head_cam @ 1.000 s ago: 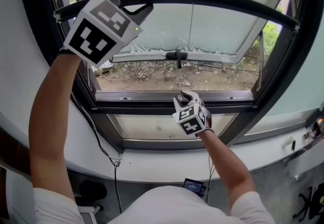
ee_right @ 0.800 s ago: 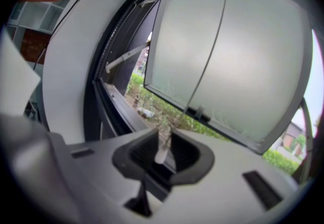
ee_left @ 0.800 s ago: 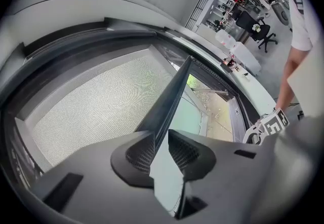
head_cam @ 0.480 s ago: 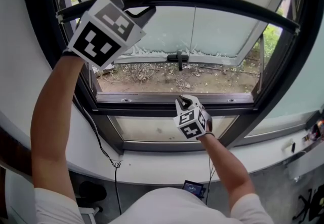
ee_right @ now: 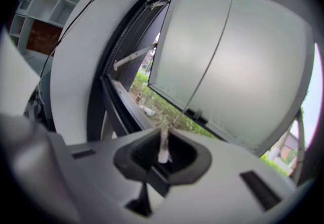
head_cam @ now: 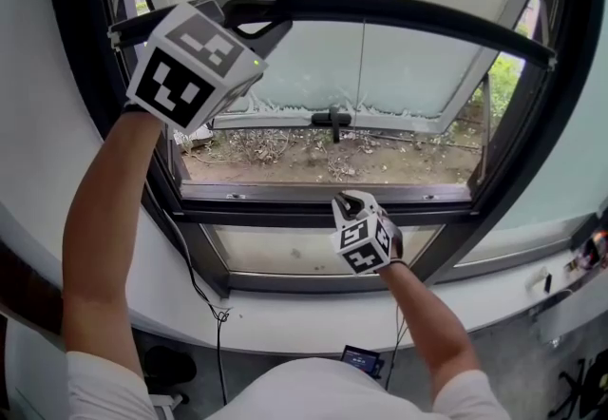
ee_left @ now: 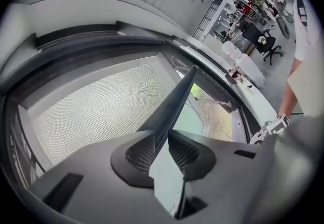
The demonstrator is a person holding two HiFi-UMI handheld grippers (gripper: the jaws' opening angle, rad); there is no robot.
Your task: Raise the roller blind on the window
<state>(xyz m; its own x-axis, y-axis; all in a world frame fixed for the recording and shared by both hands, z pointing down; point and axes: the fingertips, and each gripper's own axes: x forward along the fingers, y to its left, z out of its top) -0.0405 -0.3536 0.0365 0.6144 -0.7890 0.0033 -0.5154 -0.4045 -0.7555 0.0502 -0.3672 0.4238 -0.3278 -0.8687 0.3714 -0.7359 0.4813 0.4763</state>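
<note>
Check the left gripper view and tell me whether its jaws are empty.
No: the left gripper has its jaws closed on the blind's dark bottom bar, which runs between them.

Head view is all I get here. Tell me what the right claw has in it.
Observer: The right claw has just been closing. The white end piece of the pull cord sits pinched between its pads.
Operator: Now the left claw.
Observer: The left claw is clamped on the blind's dark bottom bar, one pad on each side.
Operator: Report the blind's fabric.
Observer: Up close, the fabric shows a fine mesh weave.
</note>
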